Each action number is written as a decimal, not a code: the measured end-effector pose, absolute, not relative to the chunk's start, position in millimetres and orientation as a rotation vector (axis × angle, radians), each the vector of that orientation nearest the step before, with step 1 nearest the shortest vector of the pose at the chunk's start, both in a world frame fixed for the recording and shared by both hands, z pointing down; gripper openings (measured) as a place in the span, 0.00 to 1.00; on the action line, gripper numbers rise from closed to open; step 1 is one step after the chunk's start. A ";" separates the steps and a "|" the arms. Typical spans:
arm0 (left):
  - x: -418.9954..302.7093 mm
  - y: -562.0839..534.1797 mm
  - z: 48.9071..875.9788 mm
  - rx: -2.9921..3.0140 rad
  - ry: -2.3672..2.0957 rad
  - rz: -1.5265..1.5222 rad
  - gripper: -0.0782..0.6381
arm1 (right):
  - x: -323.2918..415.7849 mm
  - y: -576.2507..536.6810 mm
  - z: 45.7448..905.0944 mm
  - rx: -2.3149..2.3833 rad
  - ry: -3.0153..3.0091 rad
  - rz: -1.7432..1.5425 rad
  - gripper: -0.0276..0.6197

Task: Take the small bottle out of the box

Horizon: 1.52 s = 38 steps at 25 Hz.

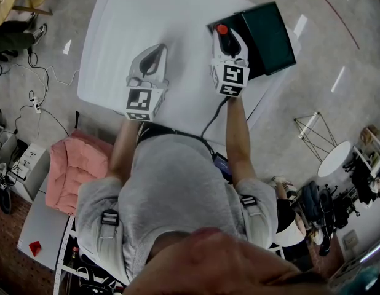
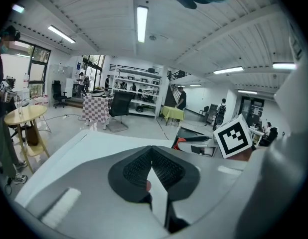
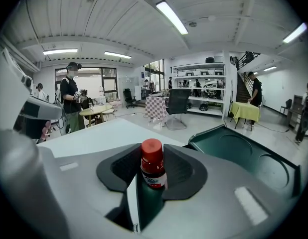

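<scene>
A small bottle (image 1: pixel 222 29) with a red cap and dark red contents stands upright between the pads of my right gripper (image 1: pixel 225 38). In the right gripper view both pads touch the small bottle (image 3: pixel 153 169) at its neck and shoulders, so the right gripper (image 3: pixel 152 156) is shut on it. The dark green box (image 1: pixel 269 34) lies just right of the bottle; its open inside (image 3: pixel 243 156) shows round hollows. My left gripper (image 1: pixel 157 48) hovers over the white table (image 1: pixel 178 11), left of the right one. The left gripper's (image 2: pixel 153 152) tips meet, with nothing held.
The box sits at the table's right corner, near the edge. A pink cloth (image 1: pixel 70 171) lies on a low surface at the left. Cables (image 1: pixel 36 97) trail on the floor. A person (image 3: pixel 72 103) stands by a round table (image 3: pixel 96 111) farther off.
</scene>
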State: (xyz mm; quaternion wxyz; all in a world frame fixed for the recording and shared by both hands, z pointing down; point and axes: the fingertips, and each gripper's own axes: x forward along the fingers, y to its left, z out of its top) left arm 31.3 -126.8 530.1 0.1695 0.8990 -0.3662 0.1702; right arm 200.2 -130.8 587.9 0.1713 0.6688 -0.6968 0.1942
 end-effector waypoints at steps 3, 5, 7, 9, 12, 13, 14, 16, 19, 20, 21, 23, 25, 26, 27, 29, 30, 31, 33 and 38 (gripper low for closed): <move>28.2 -123.5 529.3 2.557 -1.043 0.484 0.13 | 201.8 -127.5 583.7 1.918 -1.981 0.555 0.26; 27.5 -122.3 525.8 2.565 -1.046 0.477 0.13 | 203.8 -126.1 576.6 1.928 -1.980 0.540 0.26; 27.0 -121.2 520.9 2.574 -1.047 0.467 0.13 | 205.1 -125.3 567.8 1.934 -1.979 0.522 0.26; 25.8 -119.5 516.8 2.581 -1.048 0.460 0.13 | 205.2 -123.7 559.3 1.944 -1.979 0.505 0.26; 24.7 -116.6 511.5 2.591 -1.047 0.446 0.13 | 205.9 -120.0 547.2 1.958 -1.977 0.477 0.26; 24.8 -115.7 509.3 2.597 -1.048 0.440 0.13 | 206.3 -118.4 543.3 1.962 -1.978 0.469 0.26; 25.0 -114.8 506.6 2.603 -1.048 0.432 0.13 | 206.6 -116.6 539.3 1.967 -1.980 0.462 0.26; 24.1 -112.5 500.6 2.613 -1.049 0.417 0.13 | 205.8 -112.5 530.5 1.974 -1.986 0.450 0.26; 21.2 -108.5 491.4 2.626 -1.054 0.397 0.13 | 202.4 -105.9 517.2 1.982 -1.997 0.434 0.26; 20.8 -107.1 488.1 2.633 -1.057 0.385 0.13 | 201.4 -103.7 512.8 1.986 -2.000 0.427 0.26; 19.9 -105.6 485.0 2.639 -1.060 0.375 0.13 | 200.2 -101.6 508.1 1.991 -2.003 0.418 0.26; 16.6 -102.3 479.1 2.645 -1.069 0.359 0.13 | 196.8 -97.3 498.2 2.000 -2.009 0.400 0.26; 12.9 -98.9 474.0 2.647 -1.075 0.349 0.13 | 192.7 -93.1 489.5 1.999 -2.018 0.386 0.26; 10.9 -97.5 471.7 2.647 -1.079 0.345 0.13 | 190.6 -91.1 485.9 1.997 -2.024 0.380 0.26; 8.7 -96.2 469.6 2.647 -1.085 0.342 0.13 | 188.7 -89.0 482.6 1.996 -2.029 0.374 0.26; 3.7 -93.8 466.4 2.647 -1.098 0.337 0.13 | 185.7 -85.3 476.2 1.997 -2.037 0.364 0.26; 0.9 -92.6 466.0 2.644 -1.105 0.337 0.13 | 184.5 -83.9 473.2 1.998 -2.041 0.359 0.26; -2.3 -91.9 465.6 2.640 -1.113 0.336 0.13 | 183.2 -82.9 470.5 1.998 -2.044 0.354 0.26; -7.9 -93.0 460.9 2.638 -1.135 0.317 0.13 | 179.4 -81.6 466.0 1.997 -2.055 0.343 0.26; -20.9 -91.5 447.5 2.642 -1.183 0.278 0.13 | 165.3 -75.6 455.3 1.975 -2.094 0.320 0.26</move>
